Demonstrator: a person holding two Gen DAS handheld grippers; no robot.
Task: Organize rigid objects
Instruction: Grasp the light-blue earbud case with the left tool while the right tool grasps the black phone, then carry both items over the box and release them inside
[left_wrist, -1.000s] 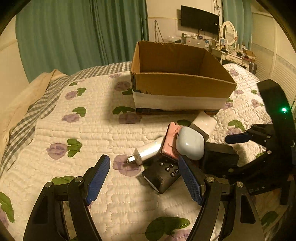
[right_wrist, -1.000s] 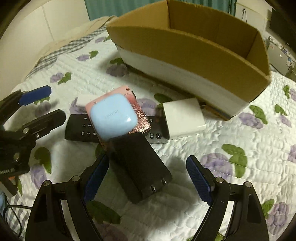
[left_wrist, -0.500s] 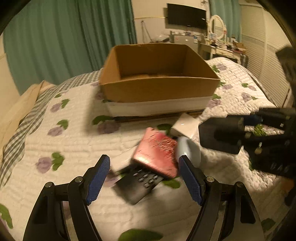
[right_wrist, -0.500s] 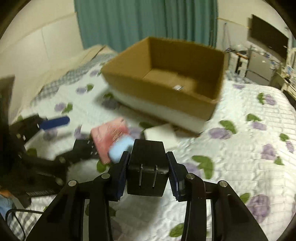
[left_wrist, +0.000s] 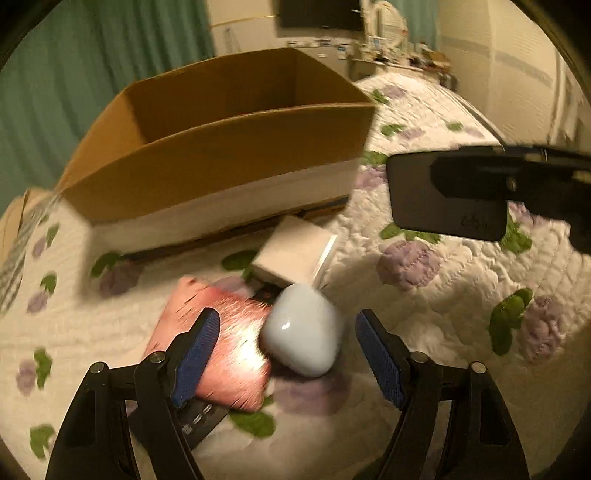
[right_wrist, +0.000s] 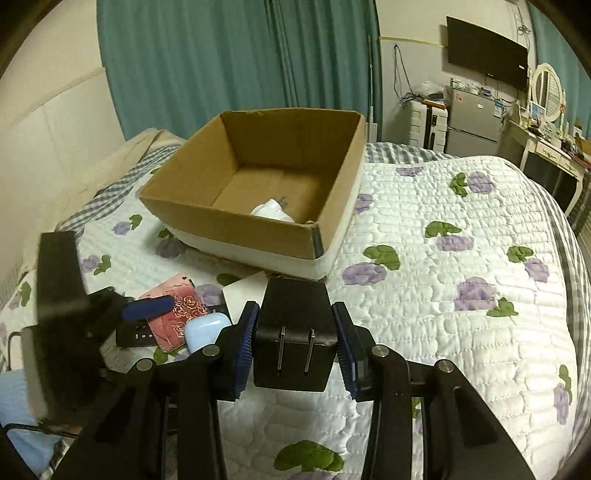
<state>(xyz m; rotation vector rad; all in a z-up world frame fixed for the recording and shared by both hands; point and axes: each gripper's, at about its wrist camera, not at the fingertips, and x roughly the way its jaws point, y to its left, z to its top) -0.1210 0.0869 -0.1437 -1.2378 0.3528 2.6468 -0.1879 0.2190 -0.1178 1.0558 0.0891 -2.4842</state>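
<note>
Carrying black charger (right_wrist: 291, 339) clamped in our right gripper (right_wrist: 293, 347); one white plug (right_wrist: 271, 211) boxed (right_wrist: 258, 232). Left gripper (left_wrist: 286, 354) wide around blue case (left_wrist: 303, 330); pink wallet (left_wrist: 218, 347), white adapter (left_wrist: 295, 254) remain.

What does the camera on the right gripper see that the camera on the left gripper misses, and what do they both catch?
Only the right wrist view shows the box's floor, where a white object lies, and the two metal prongs of the black charger.

Only the left wrist view shows the left gripper from behind, open around the pale blue case.

Both show the cardboard box, the pink item, the white block, the floral quilt and the black charger clamped in the right gripper.
</note>
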